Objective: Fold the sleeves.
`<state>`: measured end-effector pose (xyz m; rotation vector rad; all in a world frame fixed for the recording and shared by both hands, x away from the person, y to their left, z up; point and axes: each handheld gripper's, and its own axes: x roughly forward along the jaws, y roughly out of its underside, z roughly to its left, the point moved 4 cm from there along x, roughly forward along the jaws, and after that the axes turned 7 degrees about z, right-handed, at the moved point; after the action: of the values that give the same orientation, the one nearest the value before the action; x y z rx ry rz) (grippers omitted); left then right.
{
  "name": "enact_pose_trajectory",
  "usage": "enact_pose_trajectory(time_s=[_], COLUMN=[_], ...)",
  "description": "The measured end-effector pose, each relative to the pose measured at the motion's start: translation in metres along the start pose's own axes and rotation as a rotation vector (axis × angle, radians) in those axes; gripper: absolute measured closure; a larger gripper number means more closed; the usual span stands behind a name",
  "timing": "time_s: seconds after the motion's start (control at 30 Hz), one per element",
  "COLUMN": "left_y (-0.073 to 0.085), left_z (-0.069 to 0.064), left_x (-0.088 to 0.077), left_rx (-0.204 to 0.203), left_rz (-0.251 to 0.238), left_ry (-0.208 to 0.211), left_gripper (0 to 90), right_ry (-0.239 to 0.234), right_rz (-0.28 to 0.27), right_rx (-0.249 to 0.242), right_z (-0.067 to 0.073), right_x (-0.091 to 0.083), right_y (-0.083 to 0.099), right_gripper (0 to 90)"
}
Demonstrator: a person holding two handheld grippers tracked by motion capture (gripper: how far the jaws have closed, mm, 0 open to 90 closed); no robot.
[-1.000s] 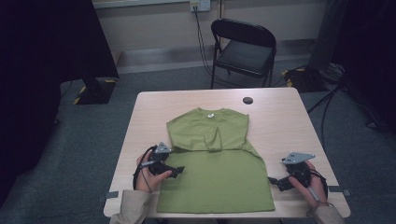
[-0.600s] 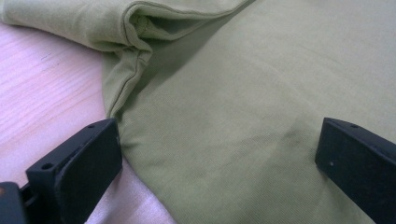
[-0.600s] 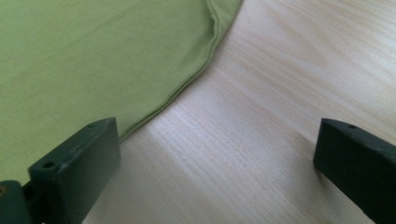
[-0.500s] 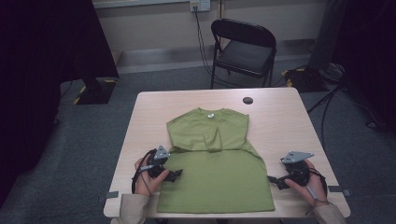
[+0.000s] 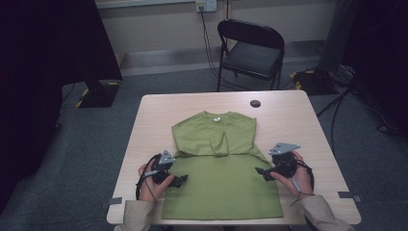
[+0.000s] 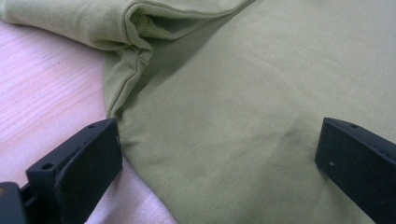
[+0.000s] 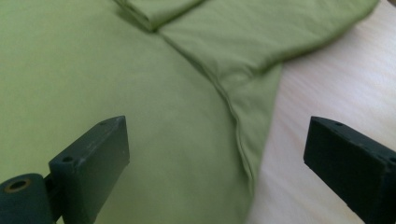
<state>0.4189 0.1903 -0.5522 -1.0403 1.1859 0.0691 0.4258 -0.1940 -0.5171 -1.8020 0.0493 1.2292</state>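
Note:
A green T-shirt (image 5: 221, 178) lies flat on the light wooden table (image 5: 288, 120), collar to the far side and both sleeves folded in over the chest. My left gripper (image 5: 182, 180) rests at the shirt's left edge, just below the folded sleeve. Its jaws stand open, and between them lie the shirt (image 6: 233, 116) and its side hem. My right gripper (image 5: 260, 172) hovers over the shirt's right edge, open. Its jaws have just been closing a little. The shirt (image 7: 140, 93) and its right hem lie below the gap, and the pads do not press on it.
A small black round object (image 5: 255, 103) sits near the table's far edge. A black folding chair (image 5: 250, 53) stands behind the table. Tape marks (image 5: 350, 196) sit at the front corners. Bare tabletop flanks the shirt on both sides.
My right gripper has moved left and a little away from the person, from beside the shirt to over its right edge. The left gripper has stayed put.

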Motion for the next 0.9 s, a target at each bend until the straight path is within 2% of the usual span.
enact_pose_trajectory(time_s=[0.1, 0.27, 0.4, 0.5, 0.63, 0.73, 0.8, 0.87, 0.9], left_y=[0.0, 0.0, 0.0, 0.0, 0.0, 0.0, 0.0, 0.0, 0.0], left_z=[0.0, 0.0, 0.0, 0.0, 0.0, 0.0, 0.0, 0.0, 0.0], left_x=[0.0, 0.0, 0.0, 0.0, 0.0, 0.0, 0.0, 0.0, 0.0], left_rx=[0.0, 0.0, 0.0, -0.001, -0.001, 0.0, 0.0, 0.0, 0.0], left_rz=[0.0, 0.0, 0.0, -0.001, -0.001, 0.0, -0.001, -0.001, 0.0], left_ry=[0.0, 0.0, 0.0, -0.001, -0.001, -0.001, -0.001, -0.001, -0.001], left_gripper=[0.0, 0.0, 0.0, 0.0, 0.0, 0.0, 0.0, 0.0, 0.0], right_ry=[-0.011, 0.004, 0.045, 0.041, 0.034, 0.053, 0.03, 0.029, 0.007], right_rz=[-0.018, -0.005, 0.009, 0.001, -0.018, -0.033, -0.034, -0.035, -0.044], right_rx=[-0.001, -0.041, -0.068, -0.075, -0.053, -0.051, -0.038, -0.018, -0.003], right_z=[0.004, 0.01, 0.013, 0.015, 0.014, 0.013, 0.014, 0.016, 0.018], right_x=[0.009, 0.03, 0.045, 0.056, 0.065, 0.072, 0.077, 0.083, 0.086], right_y=[-0.015, -0.039, -0.056, -0.071, -0.085, -0.095, -0.099, -0.102, -0.104], right_gripper=[5.7, 6.8, 7.7, 10.1, 12.5, 15.5, 18.2, 22.9, 25.3])
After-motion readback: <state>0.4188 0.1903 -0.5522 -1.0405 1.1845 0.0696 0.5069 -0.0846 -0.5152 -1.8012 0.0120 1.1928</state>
